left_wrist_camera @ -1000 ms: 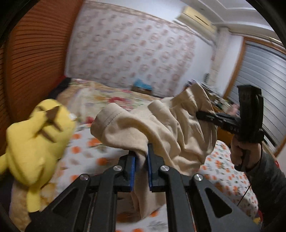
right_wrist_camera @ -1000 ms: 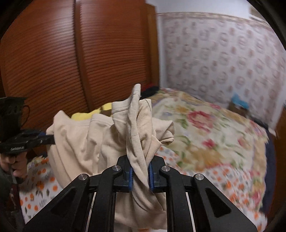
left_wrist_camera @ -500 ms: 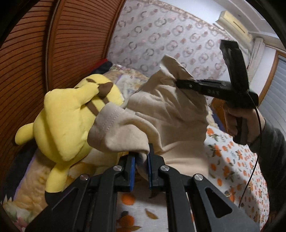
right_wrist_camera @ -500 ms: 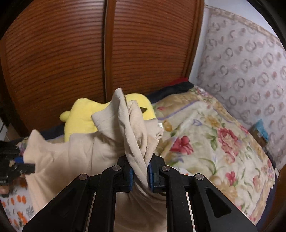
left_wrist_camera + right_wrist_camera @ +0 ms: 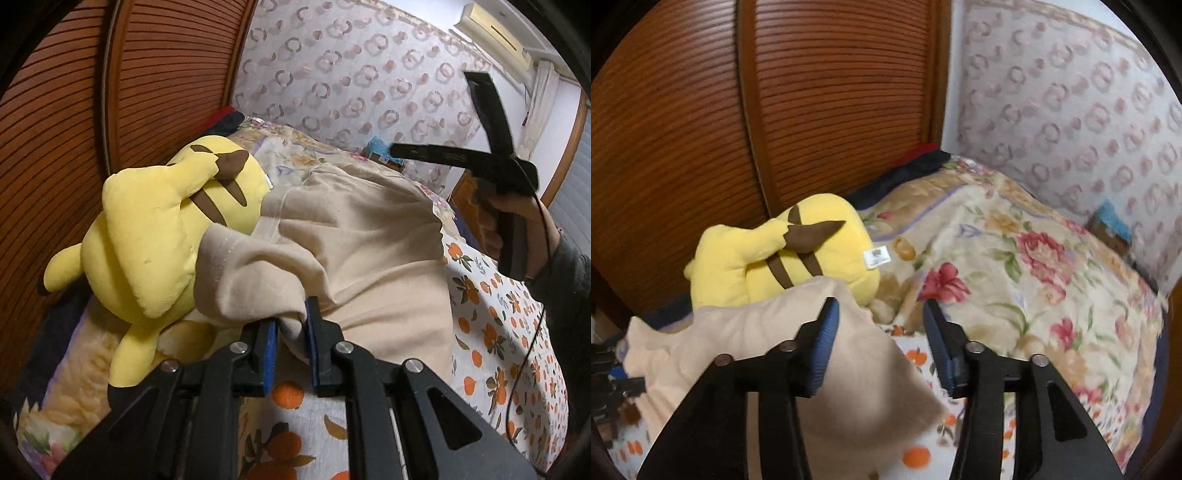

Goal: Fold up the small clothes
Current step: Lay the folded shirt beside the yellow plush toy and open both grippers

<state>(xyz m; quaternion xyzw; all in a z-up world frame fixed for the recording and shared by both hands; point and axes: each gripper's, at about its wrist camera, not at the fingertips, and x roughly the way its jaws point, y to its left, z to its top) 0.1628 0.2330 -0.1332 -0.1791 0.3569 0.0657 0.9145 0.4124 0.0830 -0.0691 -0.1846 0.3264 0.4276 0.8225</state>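
Observation:
A small beige garment (image 5: 362,236) lies bunched on the orange-print sheet, one edge resting against a yellow plush toy. My left gripper (image 5: 291,332) is shut on a fold of its near edge. My right gripper (image 5: 879,332) is open and empty, its jaws wide apart; the beige garment (image 5: 798,332) sags below and to the left of its left finger. In the left wrist view the right gripper (image 5: 393,149) hovers above the garment's far side, held by a hand.
The yellow plush toy (image 5: 159,236) lies at the left against a slatted wooden wardrobe (image 5: 775,92). A floral blanket (image 5: 1015,258) covers the far bed. The orange-print sheet (image 5: 498,325) spreads to the right. A patterned wall stands behind.
My right gripper has opened and let go of the garment, which dropped onto the bed. My left gripper lowered, still holding its fold.

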